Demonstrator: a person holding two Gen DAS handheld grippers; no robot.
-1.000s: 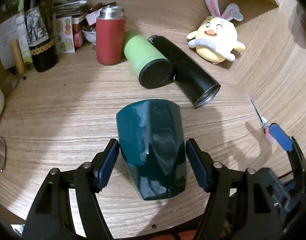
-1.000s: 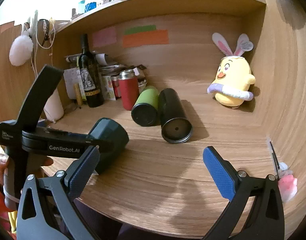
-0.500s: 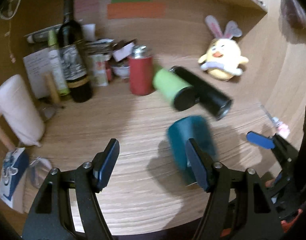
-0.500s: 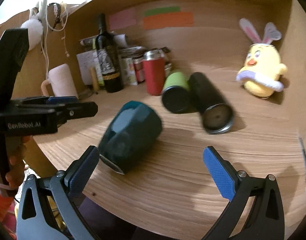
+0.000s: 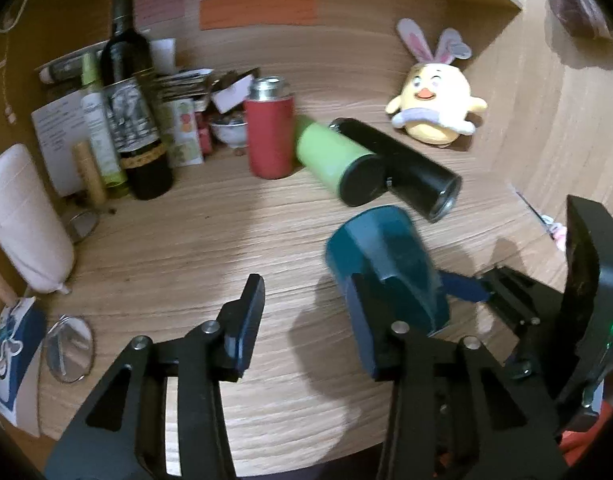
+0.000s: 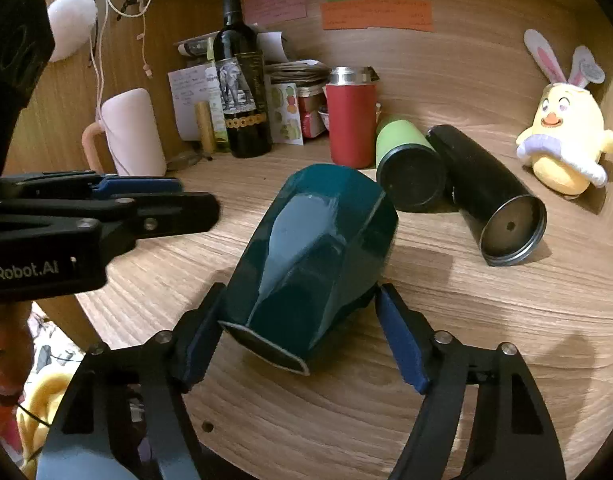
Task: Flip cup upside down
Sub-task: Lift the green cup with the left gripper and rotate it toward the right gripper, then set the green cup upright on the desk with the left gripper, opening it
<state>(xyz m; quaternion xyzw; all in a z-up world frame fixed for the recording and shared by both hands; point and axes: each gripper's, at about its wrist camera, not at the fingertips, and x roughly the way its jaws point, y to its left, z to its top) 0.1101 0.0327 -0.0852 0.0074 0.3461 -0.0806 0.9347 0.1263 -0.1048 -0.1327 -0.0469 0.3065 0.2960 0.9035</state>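
A dark teal faceted cup [image 6: 314, 256] lies on its side on the wooden table, its open mouth toward the right wrist camera. My right gripper [image 6: 302, 344] is open, with one blue pad on each side of the cup's mouth end and small gaps showing. In the left wrist view the cup [image 5: 382, 256] lies to the right, outside my left gripper [image 5: 306, 328], which is open and empty over bare table. The right gripper's blue pad shows beyond the cup there.
Behind the cup lie a green tumbler [image 6: 410, 172] and a black tumbler [image 6: 490, 200] on their sides. A red flask [image 6: 351, 120], a wine bottle [image 6: 242, 88], papers and a pink mug [image 6: 130, 136] stand at the back left. A plush chick [image 6: 566, 140] sits at the back right.
My left gripper has let go of the cup and drawn back to the left. My right gripper has moved in around the cup's mouth end.
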